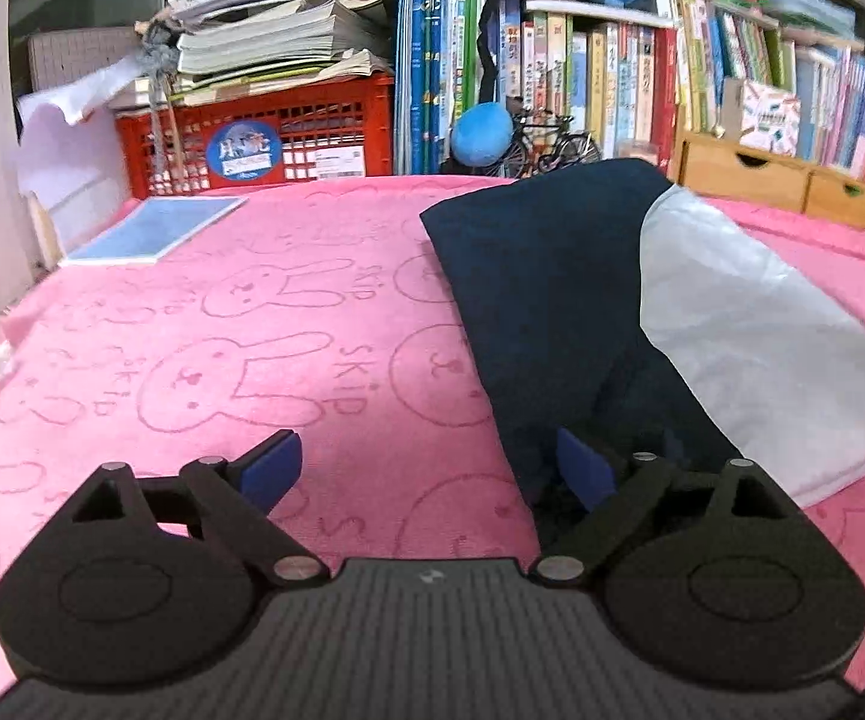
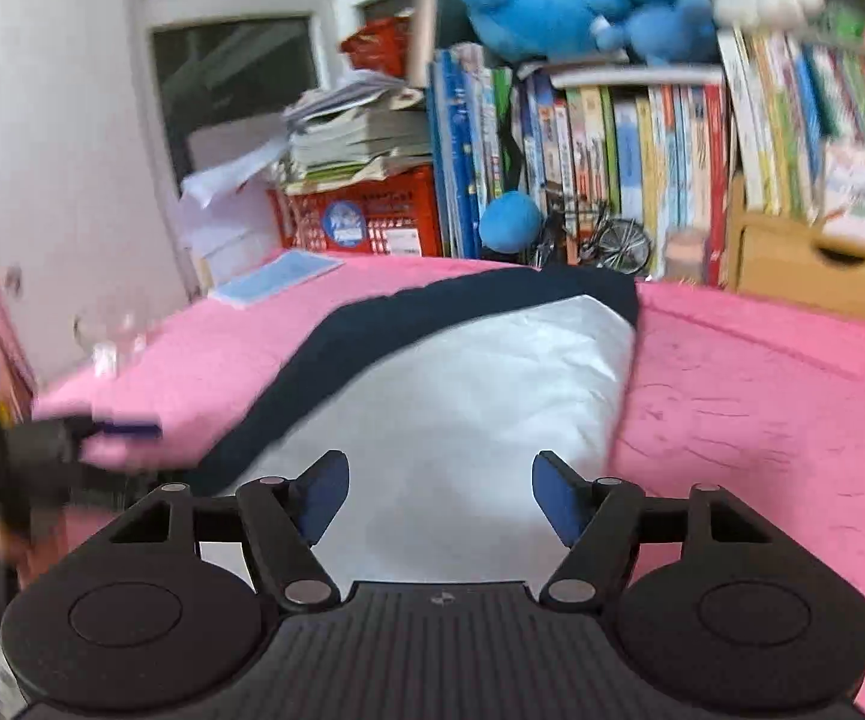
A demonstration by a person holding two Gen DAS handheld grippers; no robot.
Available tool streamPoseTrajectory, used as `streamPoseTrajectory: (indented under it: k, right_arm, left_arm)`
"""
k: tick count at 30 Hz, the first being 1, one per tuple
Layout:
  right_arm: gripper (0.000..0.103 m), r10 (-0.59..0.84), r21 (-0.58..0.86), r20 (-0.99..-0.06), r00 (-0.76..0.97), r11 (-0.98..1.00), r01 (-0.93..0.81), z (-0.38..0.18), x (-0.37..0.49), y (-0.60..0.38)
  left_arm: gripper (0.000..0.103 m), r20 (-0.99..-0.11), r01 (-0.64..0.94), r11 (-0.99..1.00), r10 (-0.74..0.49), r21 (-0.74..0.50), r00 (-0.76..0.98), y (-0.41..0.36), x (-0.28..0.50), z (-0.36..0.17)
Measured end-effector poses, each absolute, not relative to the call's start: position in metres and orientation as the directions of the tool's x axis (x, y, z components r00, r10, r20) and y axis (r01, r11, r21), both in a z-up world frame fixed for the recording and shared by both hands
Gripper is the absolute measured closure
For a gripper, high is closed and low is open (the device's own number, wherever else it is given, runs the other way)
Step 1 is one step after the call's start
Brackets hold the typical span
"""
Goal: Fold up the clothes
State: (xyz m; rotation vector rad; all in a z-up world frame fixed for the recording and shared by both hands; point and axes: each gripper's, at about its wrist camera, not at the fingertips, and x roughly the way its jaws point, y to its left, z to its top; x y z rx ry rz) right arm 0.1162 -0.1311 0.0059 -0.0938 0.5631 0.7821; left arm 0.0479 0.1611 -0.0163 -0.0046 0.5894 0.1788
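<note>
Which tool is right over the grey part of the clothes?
The right tool. Its open fingers frame the grey panel of the dark navy garment. The left tool sits at the garment's navy edge, mostly over the pink blanket.

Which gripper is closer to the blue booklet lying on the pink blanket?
Left. The left gripper hovers open over the blanket on the booklet's side of the garment; the right gripper sits open above the garment's grey panel, farther away.
</note>
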Motion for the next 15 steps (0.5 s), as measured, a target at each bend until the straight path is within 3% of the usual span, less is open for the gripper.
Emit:
streamPoseTrajectory:
  k: [5, 8, 15]
  right_arm:
    - [0.032, 0.608, 0.097, -0.541, 0.581, 0.731, -0.675, -0.013, 0.086, -0.144]
    - [0.03, 0.596, 0.11, -0.529, 0.604, 0.754, -0.648, -0.023, 0.079, -0.141]
    - [0.017, 0.532, -0.072, -0.513, 0.673, 0.755, -0.652, -0.03, 0.051, -0.122]
  left_arm:
    - [0.01, -0.532, -0.193, 0.969, 0.245, 0.153, 0.81, 0.132, 0.04, 0.0]
    - [0.01, -0.501, -0.162, 0.975, 0.218, 0.154, 0.837, 0.115, 0.032, 0.011]
    - [0.006, -0.522, -0.109, 0.976, 0.194, 0.19, 0.831, 0.095, 0.029, 0.006]
